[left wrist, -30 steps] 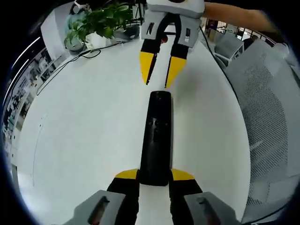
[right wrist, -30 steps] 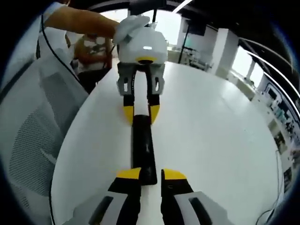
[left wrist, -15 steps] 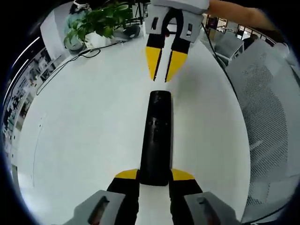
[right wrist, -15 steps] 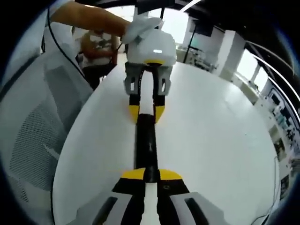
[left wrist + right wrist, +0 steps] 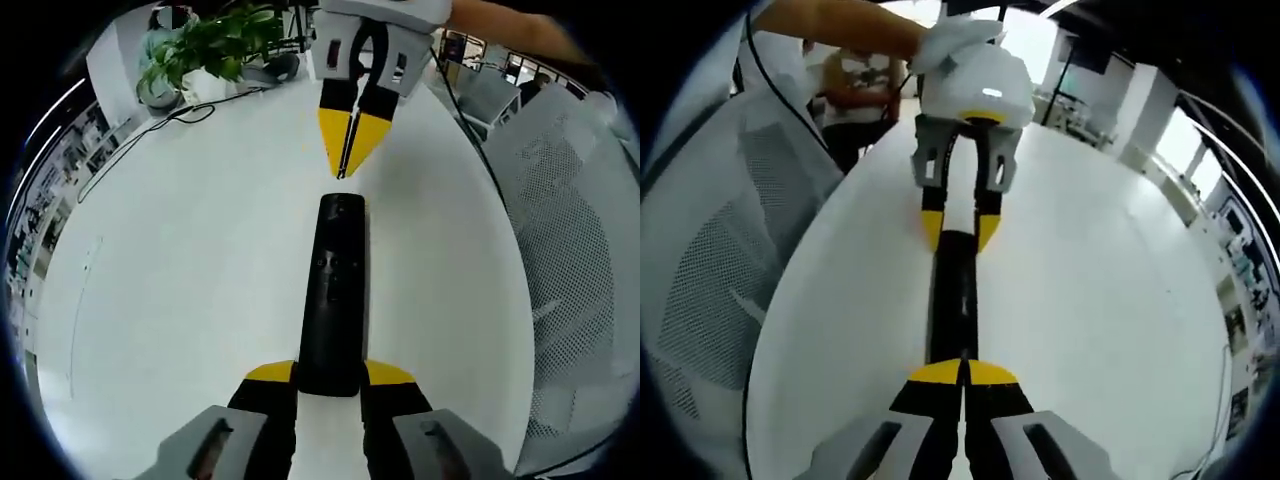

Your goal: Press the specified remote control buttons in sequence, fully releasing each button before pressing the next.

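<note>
now the right gripper (image 5: 345, 160) has shut its jaws to a point, hovering off the remote's (image 5: 334, 295) far end on the worktop (image 5: 180, 280); left gripper (image 5: 330, 375) clamps near end. looks set to press.

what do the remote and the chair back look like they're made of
Remote: looks like black plastic with a semi-gloss finish, judging by soft highlights along its body. Chair back: looks like grey woven mesh, since a fine grid of holes shows; probably fabric, though the frame material is unclear.
</note>
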